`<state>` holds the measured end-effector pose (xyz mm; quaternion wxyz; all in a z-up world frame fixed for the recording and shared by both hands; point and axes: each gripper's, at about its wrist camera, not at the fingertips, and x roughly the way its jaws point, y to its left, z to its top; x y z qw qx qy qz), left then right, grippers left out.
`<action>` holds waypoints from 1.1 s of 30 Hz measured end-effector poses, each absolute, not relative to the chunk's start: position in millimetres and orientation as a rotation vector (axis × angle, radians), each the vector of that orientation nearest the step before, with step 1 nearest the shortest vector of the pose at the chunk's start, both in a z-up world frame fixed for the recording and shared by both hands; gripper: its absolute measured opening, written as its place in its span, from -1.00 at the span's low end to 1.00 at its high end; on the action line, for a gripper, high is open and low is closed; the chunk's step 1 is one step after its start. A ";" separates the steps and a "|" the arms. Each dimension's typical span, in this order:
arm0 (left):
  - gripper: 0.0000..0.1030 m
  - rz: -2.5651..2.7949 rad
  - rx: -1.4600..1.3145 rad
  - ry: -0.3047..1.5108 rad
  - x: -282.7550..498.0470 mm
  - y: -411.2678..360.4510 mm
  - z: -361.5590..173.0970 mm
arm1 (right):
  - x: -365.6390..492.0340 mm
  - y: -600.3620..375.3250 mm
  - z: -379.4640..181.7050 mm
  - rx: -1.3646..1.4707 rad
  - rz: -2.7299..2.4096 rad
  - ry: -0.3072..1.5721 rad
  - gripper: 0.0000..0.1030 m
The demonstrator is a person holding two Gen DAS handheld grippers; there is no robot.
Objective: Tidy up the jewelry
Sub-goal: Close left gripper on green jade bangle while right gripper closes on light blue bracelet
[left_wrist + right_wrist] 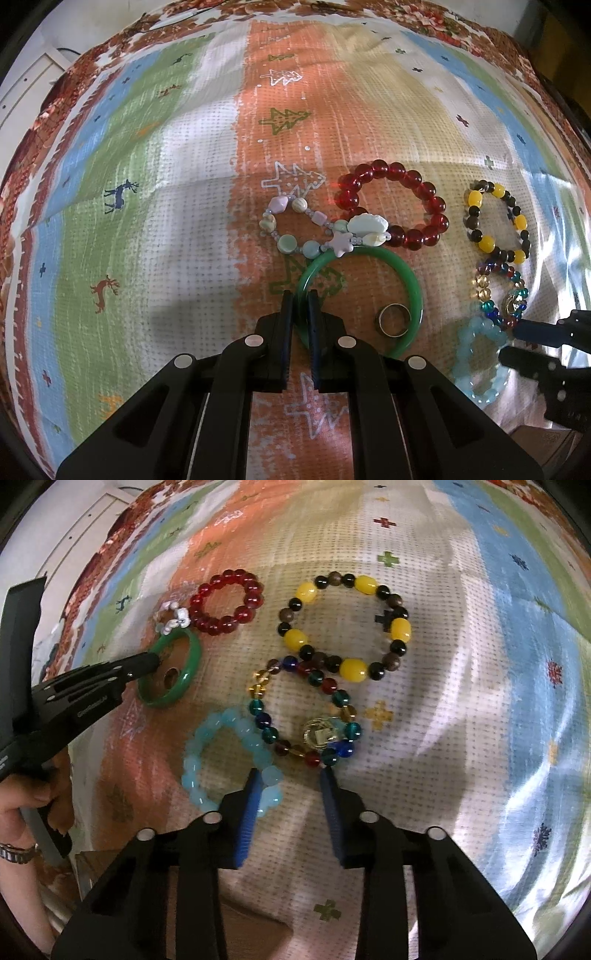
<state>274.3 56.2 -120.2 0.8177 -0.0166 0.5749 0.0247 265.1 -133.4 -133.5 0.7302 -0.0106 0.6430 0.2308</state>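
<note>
My left gripper (300, 295) is shut on the rim of a green bangle (406, 273) that lies on the cloth, with a metal ring (392, 319) inside it. The bangle also shows in the right wrist view (192, 664). A pastel shell-and-star bracelet (295, 229), a red bead bracelet (391, 203), a yellow-and-dark bead bracelet (347, 624), a multicoloured glass bead bracelet (306, 709) with a gold charm (319, 733), and a pale blue bead bracelet (229, 760) lie nearby. My right gripper (291, 775) is open, its left finger over the blue bracelet's beads.
A striped cloth with tree and deer prints (147, 184) covers the table. A white cabinet (26, 81) stands beyond the far left edge. The person's hand with a wristwatch (18, 849) holds the left gripper.
</note>
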 end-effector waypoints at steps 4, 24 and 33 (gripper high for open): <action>-0.85 0.052 -0.036 1.226 274.3 56.1 -120.2 | 264.1 -136.7 -134.7 -0.049 0.484 1.403 -0.76; -0.84 -0.011 -0.149 1.161 253.0 61.8 -81.0 | 238.0 -150.2 -90.7 -0.105 0.542 1.224 -0.77; -0.84 -0.025 -0.190 1.124 232.9 60.3 -58.9 | 224.4 -159.7 -69.3 -0.144 0.481 1.106 -0.77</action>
